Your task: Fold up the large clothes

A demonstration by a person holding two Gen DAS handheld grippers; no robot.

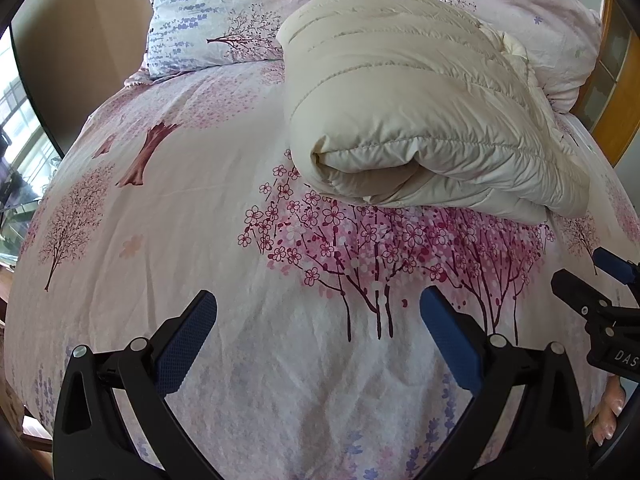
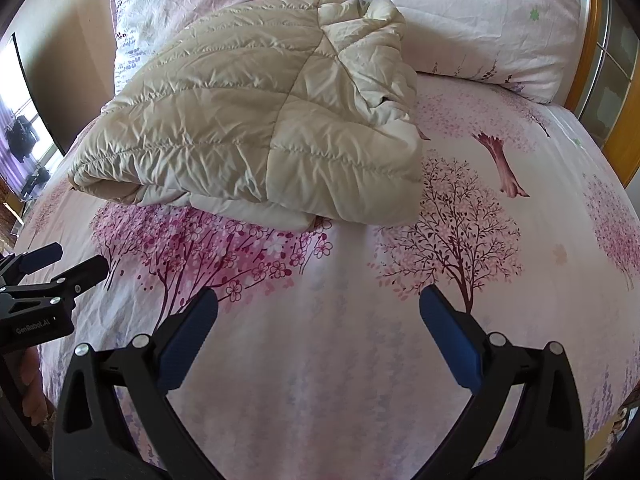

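A cream quilted puffer garment [image 1: 408, 116] lies folded into a thick bundle on the pink floral bed sheet [image 1: 192, 216]. In the right wrist view the same garment [image 2: 256, 128] sits left of centre, its rolled edge facing me. My left gripper [image 1: 318, 312] hovers open over bare sheet, well short of the bundle, nothing between its blue pads. My right gripper [image 2: 318, 312] is also open and holds nothing. Each gripper shows in the other's view: the right one [image 1: 600, 280] at the right edge, the left one [image 2: 60, 264] at the left edge.
Two floral pillows [image 2: 460, 20] lie behind the garment at the head of the bed. A wooden headboard frame [image 2: 592, 40] stands at the far right. A window [image 2: 24, 120] and wall are to the left. A person's hand [image 1: 608, 416] shows at the lower right.
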